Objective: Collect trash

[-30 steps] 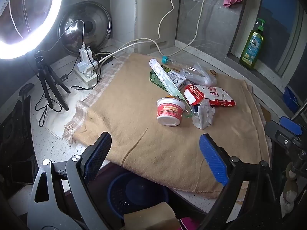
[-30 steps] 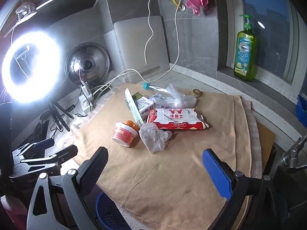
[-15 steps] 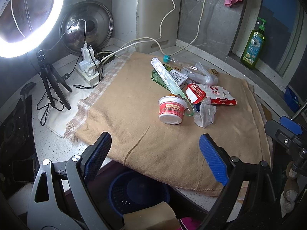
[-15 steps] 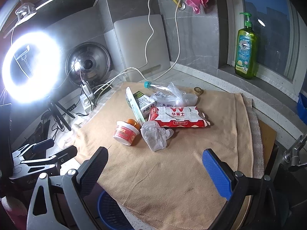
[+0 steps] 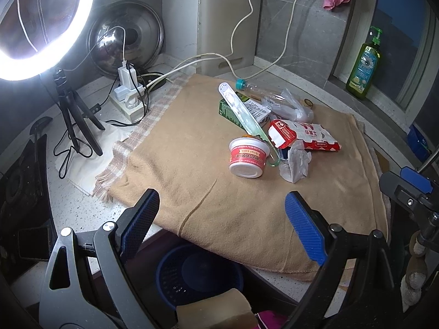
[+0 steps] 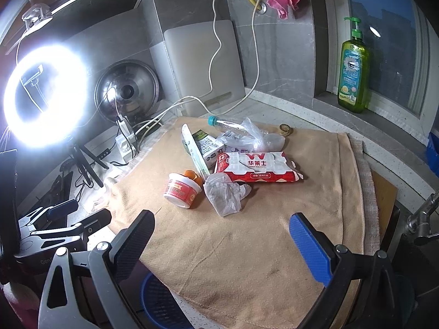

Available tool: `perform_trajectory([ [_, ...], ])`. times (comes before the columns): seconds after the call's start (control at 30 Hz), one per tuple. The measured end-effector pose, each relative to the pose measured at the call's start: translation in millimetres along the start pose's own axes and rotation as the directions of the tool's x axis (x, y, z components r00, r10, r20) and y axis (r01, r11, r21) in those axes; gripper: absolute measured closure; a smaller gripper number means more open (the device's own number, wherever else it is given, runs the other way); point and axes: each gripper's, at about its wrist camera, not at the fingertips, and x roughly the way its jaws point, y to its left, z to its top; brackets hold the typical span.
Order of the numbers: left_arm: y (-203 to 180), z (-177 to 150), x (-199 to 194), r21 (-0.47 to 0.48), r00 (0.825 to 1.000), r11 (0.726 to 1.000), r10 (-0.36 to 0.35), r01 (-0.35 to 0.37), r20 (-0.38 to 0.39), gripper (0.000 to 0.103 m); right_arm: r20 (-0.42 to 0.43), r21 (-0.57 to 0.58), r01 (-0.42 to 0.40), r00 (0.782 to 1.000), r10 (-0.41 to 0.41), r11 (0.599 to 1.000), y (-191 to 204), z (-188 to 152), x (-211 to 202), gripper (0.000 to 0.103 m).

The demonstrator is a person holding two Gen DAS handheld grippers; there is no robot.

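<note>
Landmark: tan cloth (image 6: 247, 246) spread on the counter.
Left gripper (image 5: 219, 219): held wide apart, empty, above the cloth's near edge.
Right gripper (image 6: 222, 235): likewise spread wide, empty.
Trash: white-and-red plastic cup (image 6: 182, 190), crumpled white tissue (image 6: 226, 196), red-and-white wrapper pack (image 6: 258, 167) clustered at the cloth's centre.
Blue mesh basket (image 5: 197, 274): seen below the cloth's near edge.

A matt, napped tan cloth (image 6: 247, 241) is spread over a speckled stone-like counter (image 5: 79, 208). Glossy printed plastic is seen on the red-and-white wrapper (image 6: 258, 167) and the small cup (image 6: 181, 190), clear crinkled film on the bag (image 6: 258, 135), and creased matt paper in the crumpled tissue (image 6: 226, 196). Polished metal is shown by the pot lid (image 6: 127, 93), and ribbed blue rubber by the finger pads (image 6: 310, 249).
</note>
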Motion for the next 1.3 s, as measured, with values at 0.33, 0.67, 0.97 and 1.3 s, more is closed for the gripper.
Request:
perform_trajectory([
  [0.33,0.7,-0.4,0.0,-0.001,1.0,1.0,-0.001,0.001,0.0,0.008,-0.002,0.004,-0.007,1.0,0.007,1.0,-0.2,-1.0,0.5,0.003],
  [0.67,0.7,-0.9,0.1,-0.001,1.0,1.0,-0.001,0.001,-0.001,0.008,-0.004,0.003,-0.008,1.0,0.008,1.0,-1.1,-0.5,1.0,0.003],
  [0.97,2.3,-2.4,0.6,-0.002,1.0,1.0,-0.002,0.002,-0.003,0.008,-0.011,0.006,-0.008,1.0,0.008,1.0,3.1,-4.4,1.1,0.003],
  [1.3,3.4,-3.4,1.2,-0.003,1.0,1.0,0.001,-0.001,-0.004,0.008,-0.028,0.01,0.003,1.0,-0.002,1.0,-4.6,2.1,9.3,0.0],
])
